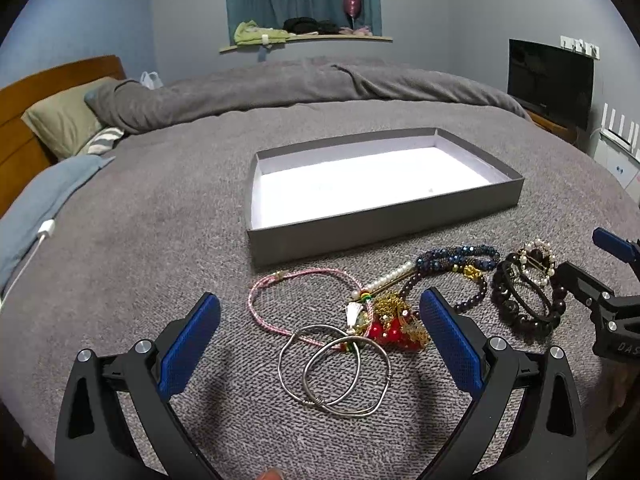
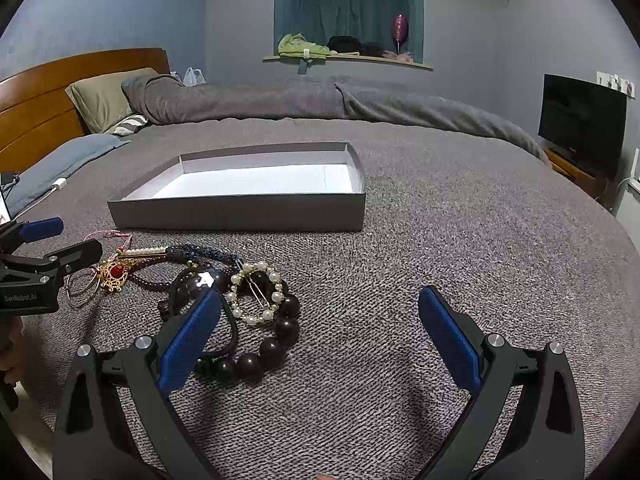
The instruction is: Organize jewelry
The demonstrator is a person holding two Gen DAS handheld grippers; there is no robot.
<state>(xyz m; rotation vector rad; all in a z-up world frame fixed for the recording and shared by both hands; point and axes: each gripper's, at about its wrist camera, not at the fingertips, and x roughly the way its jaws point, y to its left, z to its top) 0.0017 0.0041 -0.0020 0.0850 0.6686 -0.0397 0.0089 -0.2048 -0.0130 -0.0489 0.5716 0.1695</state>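
Left gripper (image 1: 320, 320) fingers wide over silver bangles (image 1: 334, 370), frame centre; right gripper (image 2: 320, 320) fingers wide, holding nothing; grey box (image 1: 384, 224) above.

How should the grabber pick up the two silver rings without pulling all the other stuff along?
Probably best: the left gripper comes straight down and pinches the near arc of the silver bangles, closest to the camera. They lie flat there on bare blanket, while their far edge overlaps the pink cord bracelet and red-and-gold ornament.
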